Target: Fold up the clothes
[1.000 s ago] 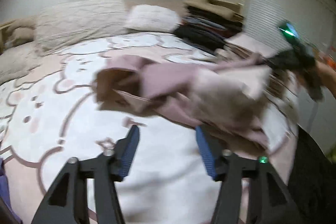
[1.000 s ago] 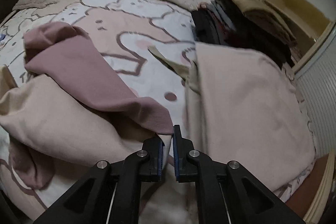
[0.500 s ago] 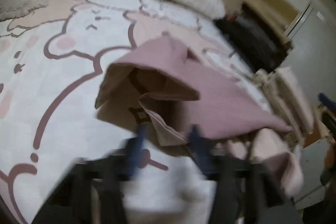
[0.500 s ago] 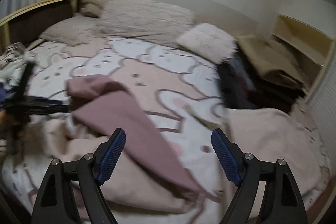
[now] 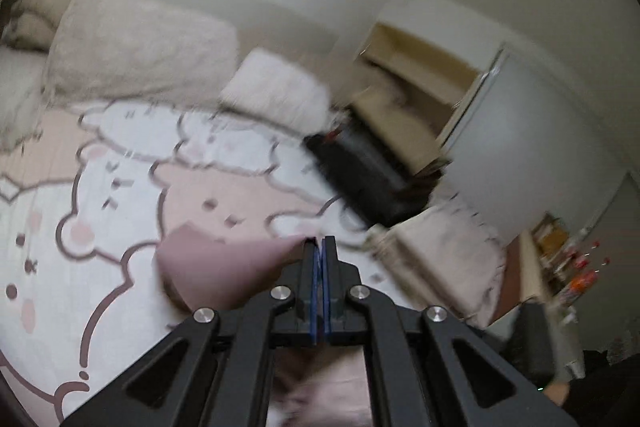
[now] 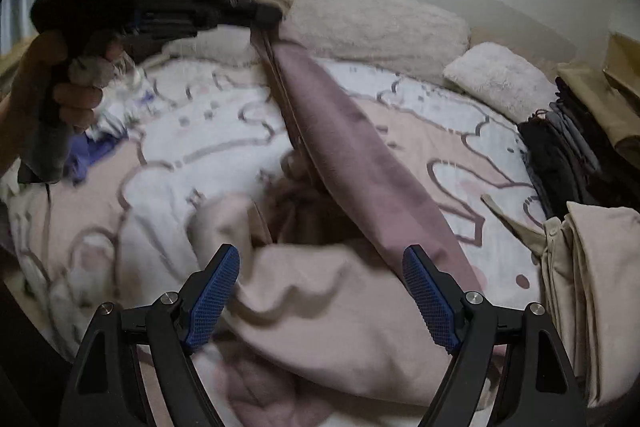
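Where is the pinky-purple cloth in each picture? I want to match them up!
Left wrist view: the pinky-purple cloth sits low and centre-left, its corner pinched in the shut left gripper.
Right wrist view: the cloth runs as a long band from the left gripper at upper left down to the middle, above the open right gripper.
Shared landmark: the small fluffy white pillow at the head of the bed.

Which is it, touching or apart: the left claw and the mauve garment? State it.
Touching. In the right wrist view the left claw is shut on the mauve garment's corner, and the cloth hangs taut from it above the bed.
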`<state>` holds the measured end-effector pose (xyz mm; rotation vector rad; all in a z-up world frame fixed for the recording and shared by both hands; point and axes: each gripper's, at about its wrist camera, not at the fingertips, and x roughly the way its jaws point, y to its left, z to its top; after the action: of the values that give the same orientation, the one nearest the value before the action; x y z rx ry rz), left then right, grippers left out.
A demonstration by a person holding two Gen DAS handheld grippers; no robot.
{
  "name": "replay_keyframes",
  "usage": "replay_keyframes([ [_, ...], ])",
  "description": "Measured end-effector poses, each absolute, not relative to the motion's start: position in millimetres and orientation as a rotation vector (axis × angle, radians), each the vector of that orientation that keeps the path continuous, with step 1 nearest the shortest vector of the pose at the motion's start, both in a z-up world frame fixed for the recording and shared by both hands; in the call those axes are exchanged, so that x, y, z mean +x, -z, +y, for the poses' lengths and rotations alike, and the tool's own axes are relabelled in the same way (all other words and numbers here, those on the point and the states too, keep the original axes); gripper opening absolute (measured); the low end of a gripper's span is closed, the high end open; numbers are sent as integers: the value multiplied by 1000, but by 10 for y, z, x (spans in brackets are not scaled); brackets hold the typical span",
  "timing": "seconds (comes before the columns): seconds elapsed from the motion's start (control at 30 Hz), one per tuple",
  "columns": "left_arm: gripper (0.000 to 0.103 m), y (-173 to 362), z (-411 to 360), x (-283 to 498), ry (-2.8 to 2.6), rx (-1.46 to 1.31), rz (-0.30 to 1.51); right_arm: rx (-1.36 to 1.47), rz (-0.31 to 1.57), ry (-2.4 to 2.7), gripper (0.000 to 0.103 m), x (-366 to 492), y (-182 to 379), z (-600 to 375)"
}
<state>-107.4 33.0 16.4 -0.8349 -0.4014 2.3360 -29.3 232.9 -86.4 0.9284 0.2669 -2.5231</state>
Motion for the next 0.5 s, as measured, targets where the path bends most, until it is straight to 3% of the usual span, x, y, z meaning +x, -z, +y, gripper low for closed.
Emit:
replay_keyframes([
  [0.2, 2, -690, 428, -673, -2294, -747, -444, 700, 267, 2663, 84, -74, 597, 2357],
  [0.33, 2, -964, 488, -412, -2296, -682, -434, 583, 424, 2752, 83, 42, 548, 2283],
  [0.37, 2, -1025, 494, -334, -2296, -664, -432, 580, 461, 2761, 74, 41, 555, 2289],
  [0.4, 2, -1085, 499, -255, -2296, -646, -429, 594, 468, 2748, 58, 29, 560, 2317],
  [0.43, 2, -1133, 507, -176, -2295, -634, -424, 624, 445, 2720, 21, 21, 542, 2373],
  [0.47, 2, -1168, 517, -90, -2291, -625, -419, 665, 376, 2684, 7, 23, 489, 2475],
  [0.5, 2, -1203, 527, -2, -2288, -614, -413, 705, 309, 2646, 6, 25, 436, 2577],
])
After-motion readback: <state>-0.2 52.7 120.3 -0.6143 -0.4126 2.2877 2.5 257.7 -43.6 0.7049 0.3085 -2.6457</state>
